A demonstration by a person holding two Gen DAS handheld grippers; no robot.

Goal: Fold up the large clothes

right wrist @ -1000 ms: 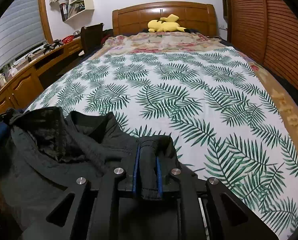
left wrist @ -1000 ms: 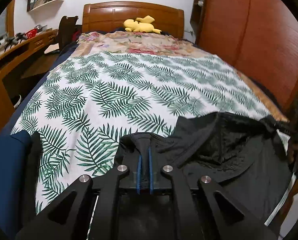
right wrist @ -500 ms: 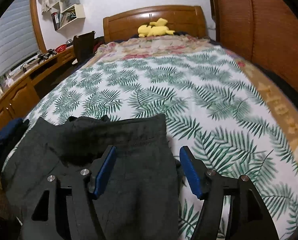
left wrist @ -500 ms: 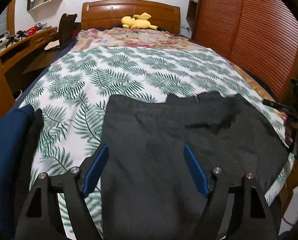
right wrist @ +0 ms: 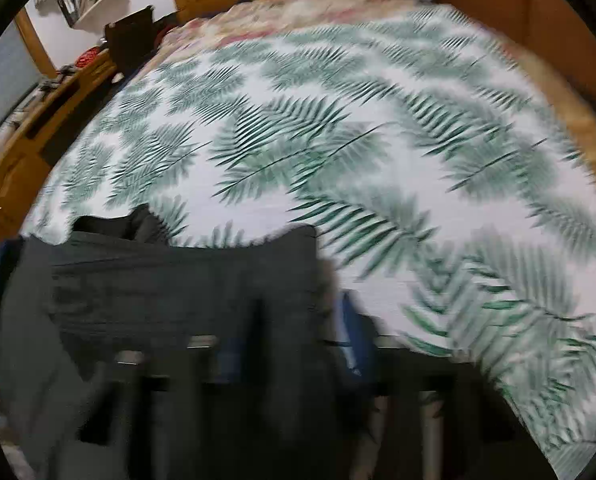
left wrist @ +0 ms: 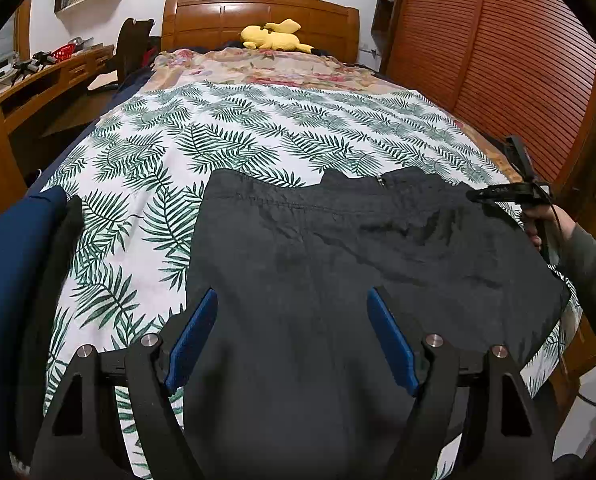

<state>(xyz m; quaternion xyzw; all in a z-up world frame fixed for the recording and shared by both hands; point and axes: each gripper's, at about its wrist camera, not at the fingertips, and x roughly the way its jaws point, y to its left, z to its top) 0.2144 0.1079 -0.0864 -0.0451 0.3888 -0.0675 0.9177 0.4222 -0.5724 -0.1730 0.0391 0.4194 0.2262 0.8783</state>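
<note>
The black garment (left wrist: 337, 248) lies flat at the foot of the bed (left wrist: 258, 128). Our left gripper (left wrist: 290, 336) hovers spread over it; the right gripper (right wrist: 286, 340), blurred, is closing, seemingly near its right edge. We should pinch matching corners evenly.

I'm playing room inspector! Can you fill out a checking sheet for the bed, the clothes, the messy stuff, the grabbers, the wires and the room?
Surface: leaf-print bedspread, mostly bare.
Job's things: black garment spread flat at the near end.
Clutter: yellow plush toy by the headboard; blue fabric at the left.
Grippers: left gripper open above the garment; right gripper blurred, closing.
Cables: thin cable by the person's hand.
Surroundings: wooden desk, slatted wardrobe.
</note>
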